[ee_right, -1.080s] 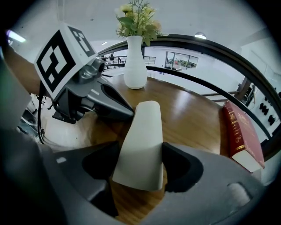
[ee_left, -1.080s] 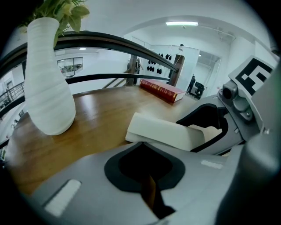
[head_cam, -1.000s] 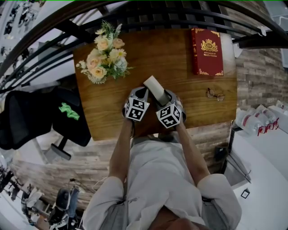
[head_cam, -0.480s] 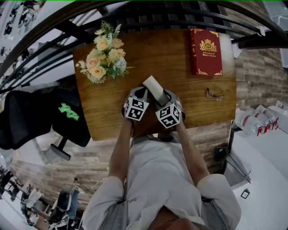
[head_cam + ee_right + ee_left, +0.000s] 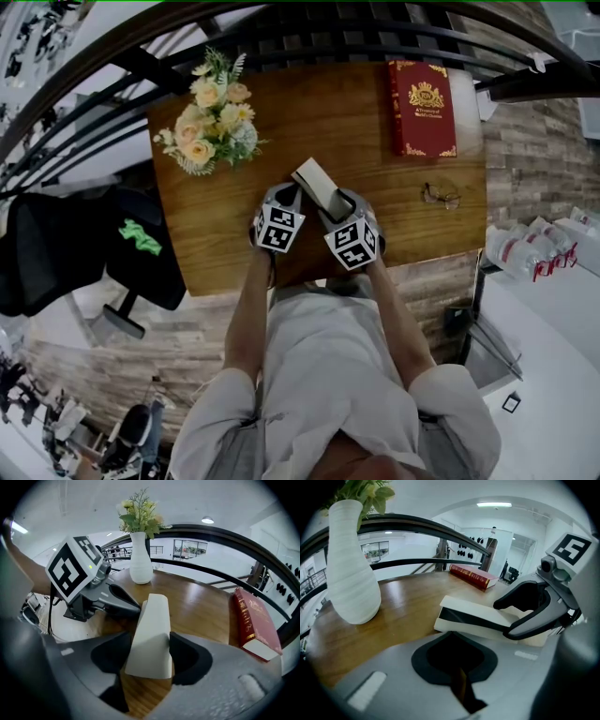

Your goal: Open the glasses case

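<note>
fingers (image 5: pixel 188 657) of right gripper (image 5: pixel 150 645) closing on white glasses case (image 5: pixel 153 618) atop wooden table (image 5: pixel 202 605).

Table (image 5: pixel 375 122): a wooden top that filled the upper middle of the head view.
Vase of flowers (image 5: pixel 211 122): stood on its upper left part.
Red book (image 5: pixel 423 110): lay flat at the upper right corner.
Glasses (image 5: pixel 441 196): lay below the book, apart from it.
Glasses case (image 5: pixel 319 180): pale, rested near the centre.

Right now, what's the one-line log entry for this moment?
right gripper: jaws closing on glasses case | left gripper: shut, empty, near case | case: on wooden table
</note>
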